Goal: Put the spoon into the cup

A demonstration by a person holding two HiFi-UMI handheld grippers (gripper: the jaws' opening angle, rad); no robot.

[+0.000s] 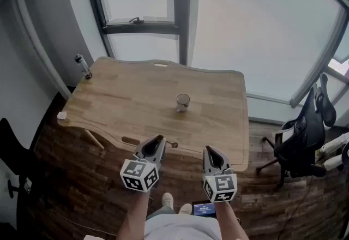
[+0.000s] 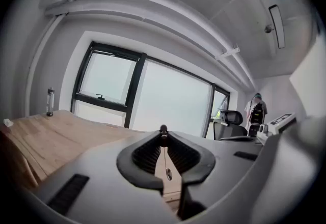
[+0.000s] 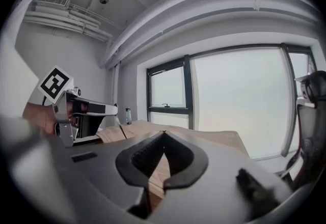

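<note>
A small clear glass cup (image 1: 182,102) stands upright near the middle of the wooden table (image 1: 120,97). My left gripper (image 1: 159,139) hovers over the table's near edge, shut on a thin metal spoon (image 2: 166,167). The spoon's dark end (image 2: 163,129) pokes up at the jaw tips and its bowl hangs below them. In the head view the spoon (image 1: 173,144) sticks out to the right of the jaw tips. My right gripper (image 1: 209,150) is level beside the left one, shut with nothing between its jaws (image 3: 163,135). The right gripper view also shows the left gripper (image 3: 76,111) and the spoon (image 3: 120,127).
A clear bottle (image 1: 83,65) stands at the table's far left corner and a small white object (image 1: 61,115) lies at its left edge. A black office chair (image 1: 305,135) is to the right of the table. Large windows run behind. A person (image 2: 256,111) stands far off to the right.
</note>
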